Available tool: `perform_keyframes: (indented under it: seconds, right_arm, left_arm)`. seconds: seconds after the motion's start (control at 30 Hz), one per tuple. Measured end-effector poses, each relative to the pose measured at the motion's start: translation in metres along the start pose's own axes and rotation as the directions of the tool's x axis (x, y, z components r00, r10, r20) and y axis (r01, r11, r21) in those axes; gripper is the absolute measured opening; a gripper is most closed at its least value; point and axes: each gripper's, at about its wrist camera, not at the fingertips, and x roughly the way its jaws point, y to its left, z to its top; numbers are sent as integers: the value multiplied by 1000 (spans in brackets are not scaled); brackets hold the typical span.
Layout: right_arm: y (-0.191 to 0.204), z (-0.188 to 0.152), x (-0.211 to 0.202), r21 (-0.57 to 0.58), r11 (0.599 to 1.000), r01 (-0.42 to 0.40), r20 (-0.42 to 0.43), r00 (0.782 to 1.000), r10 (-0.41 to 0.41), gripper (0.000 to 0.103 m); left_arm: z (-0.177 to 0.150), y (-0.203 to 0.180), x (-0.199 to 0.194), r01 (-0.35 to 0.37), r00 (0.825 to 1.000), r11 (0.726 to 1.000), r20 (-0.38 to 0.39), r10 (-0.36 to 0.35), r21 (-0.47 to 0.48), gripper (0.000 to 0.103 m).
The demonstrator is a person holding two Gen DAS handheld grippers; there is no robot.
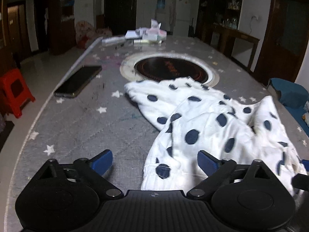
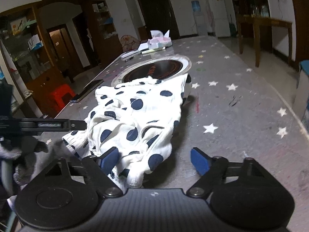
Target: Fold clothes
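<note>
A white garment with dark blue dots [image 1: 208, 123] lies crumpled on the grey star-print tablecloth [image 1: 77, 119]. My left gripper [image 1: 154, 160] is open, its blue fingers either side of the garment's near edge, just above it. In the right wrist view the same garment [image 2: 135, 116] lies bunched ahead. My right gripper [image 2: 154, 159] is open, with its near hem between the blue fingers. The left gripper's body [image 2: 38, 124] shows at the left of that view.
A round induction hob [image 1: 170, 69] is set in the table behind the garment. A black phone [image 1: 79, 81] lies near the left edge. Boxes and tissues [image 1: 146, 34] sit at the far end. A red stool [image 1: 13, 90] stands left, a blue chair [image 1: 289, 92] right.
</note>
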Motion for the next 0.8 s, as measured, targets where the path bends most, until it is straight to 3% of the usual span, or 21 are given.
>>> perform_keyframes:
  seconds: [0.17, 0.27, 0.33, 0.43, 0.57, 0.8]
  right_arm:
    - [-1, -1, 3, 6, 1000, -27, -20, 999, 27, 63]
    - [-2, -1, 3, 18, 998, -57, -23, 998, 58, 48]
    - [-3, -1, 3, 25, 996, -87, -31, 996, 88, 39]
    - [-2, -2, 1, 23, 993, -120, -40, 992, 121, 21]
    - [-3, 1, -8, 31, 985, -172, -42, 984, 174, 9]
    - [-2, 3, -37, 0, 958, -286, -63, 956, 285, 8]
  left_arm:
    - [-1, 7, 18, 38, 998, 999, -48, -38, 0, 74]
    - [-1, 8, 15, 83, 995, 997, -45, -83, 3, 50]
    - [-1, 9, 13, 125, 991, 992, -49, -125, -11, 26]
    - [-2, 6, 5, 152, 988, 988, -33, -152, -13, 14]
    - [-3, 6, -17, 168, 986, 986, 2, -168, -16, 11]
    - [-13, 16, -76, 196, 980, 980, 42, -196, -10, 11]
